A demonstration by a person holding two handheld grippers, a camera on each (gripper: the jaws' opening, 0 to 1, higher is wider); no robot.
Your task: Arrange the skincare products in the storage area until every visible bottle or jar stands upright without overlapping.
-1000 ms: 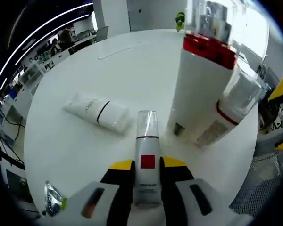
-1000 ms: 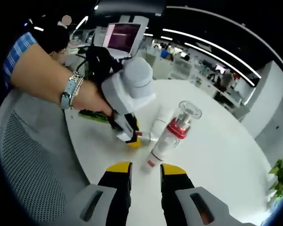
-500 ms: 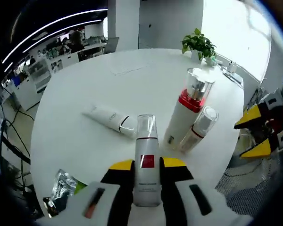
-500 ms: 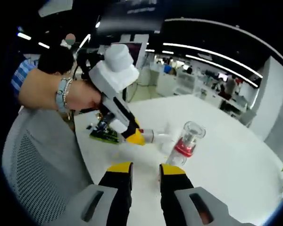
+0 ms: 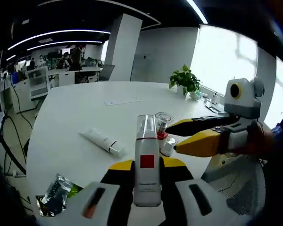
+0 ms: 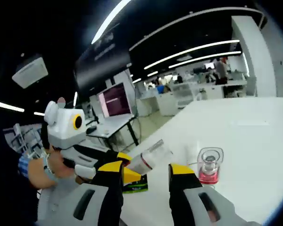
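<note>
A slim white bottle with a red square label and clear cap (image 5: 146,165) sits clamped between the yellow-tipped jaws of the left gripper (image 5: 147,165), carried lengthwise along them above the round white table (image 5: 80,108), cap pointing toward 12 o'clock. It appears to be lifted off the surface so that it can be turned and stood on its base. Just past its cap, toward 1 o'clock in the left gripper view, a taller bottle with a red collar and clear cap (image 5: 162,123) stands upright, with a smaller clear-capped bottle (image 5: 168,145) close beside it. A white tube (image 5: 101,141) lies flat on the table at 10 o'clock, not yet stood up, and a crumpled foil packet (image 5: 56,193) rests near the table edge at 8 o'clock. The right gripper (image 6: 145,170) has its jaws parted and holds nothing; in its own view the carried bottle shows in the gap beyond them, with the red-collared bottle at 3 o'clock. A potted plant (image 5: 185,81) sits at the far side of the table.
</note>
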